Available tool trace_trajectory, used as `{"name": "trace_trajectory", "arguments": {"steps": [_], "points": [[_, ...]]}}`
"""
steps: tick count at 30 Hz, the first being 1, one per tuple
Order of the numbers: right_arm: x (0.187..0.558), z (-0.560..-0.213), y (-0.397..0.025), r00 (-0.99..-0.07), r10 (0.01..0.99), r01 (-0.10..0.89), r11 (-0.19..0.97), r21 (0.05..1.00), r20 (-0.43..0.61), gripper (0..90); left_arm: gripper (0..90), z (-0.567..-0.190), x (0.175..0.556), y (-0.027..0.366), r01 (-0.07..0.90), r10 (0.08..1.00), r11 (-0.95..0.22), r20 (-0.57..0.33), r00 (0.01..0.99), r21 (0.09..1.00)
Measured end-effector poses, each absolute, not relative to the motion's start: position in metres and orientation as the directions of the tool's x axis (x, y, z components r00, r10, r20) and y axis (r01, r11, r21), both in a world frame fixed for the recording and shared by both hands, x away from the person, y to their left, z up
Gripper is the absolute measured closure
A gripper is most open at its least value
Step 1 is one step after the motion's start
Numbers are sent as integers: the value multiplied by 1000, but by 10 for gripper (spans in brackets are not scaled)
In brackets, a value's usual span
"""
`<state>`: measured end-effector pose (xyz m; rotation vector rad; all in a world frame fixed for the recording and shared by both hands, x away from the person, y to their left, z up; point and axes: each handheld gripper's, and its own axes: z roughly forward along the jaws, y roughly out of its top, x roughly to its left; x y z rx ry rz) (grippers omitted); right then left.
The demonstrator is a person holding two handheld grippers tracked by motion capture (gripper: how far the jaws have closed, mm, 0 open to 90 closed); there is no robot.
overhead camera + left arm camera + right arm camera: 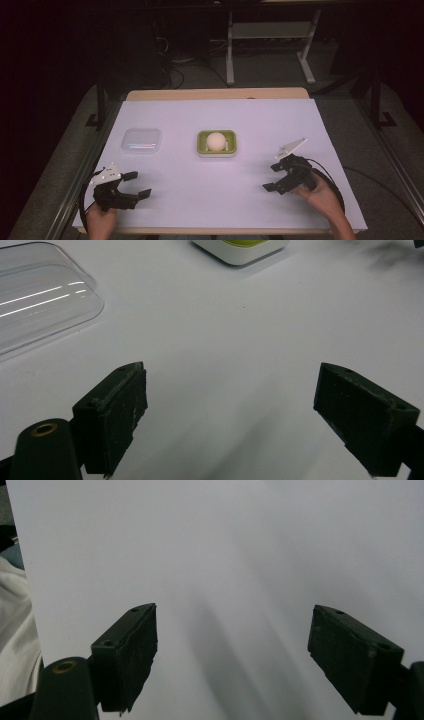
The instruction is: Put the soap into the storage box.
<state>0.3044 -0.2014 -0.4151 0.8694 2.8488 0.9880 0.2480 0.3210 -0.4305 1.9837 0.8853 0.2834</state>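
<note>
Grippers (136, 184) (274, 178) both sat spread wide and empty, and that egg (216, 141) looked fragile, slippery, best pinched gently across its middle.

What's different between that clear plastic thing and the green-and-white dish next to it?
The clear lid is see-through and colourless; the soap dish is opaque, white outside with a green inside. The lid holds nothing, while the dish holds a pale round ball. Both are rounded rectangles, lying flat and apart on the white table.
</note>
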Motion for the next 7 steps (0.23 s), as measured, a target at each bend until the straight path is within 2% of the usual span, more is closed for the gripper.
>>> {"name": "trace_trajectory", "arguments": {"steps": [7], "points": [[275, -430, -213, -826, 533, 519, 595, 614, 181, 176, 130, -431, 248, 320, 468, 681, -331, -136, 719, 819]]}}
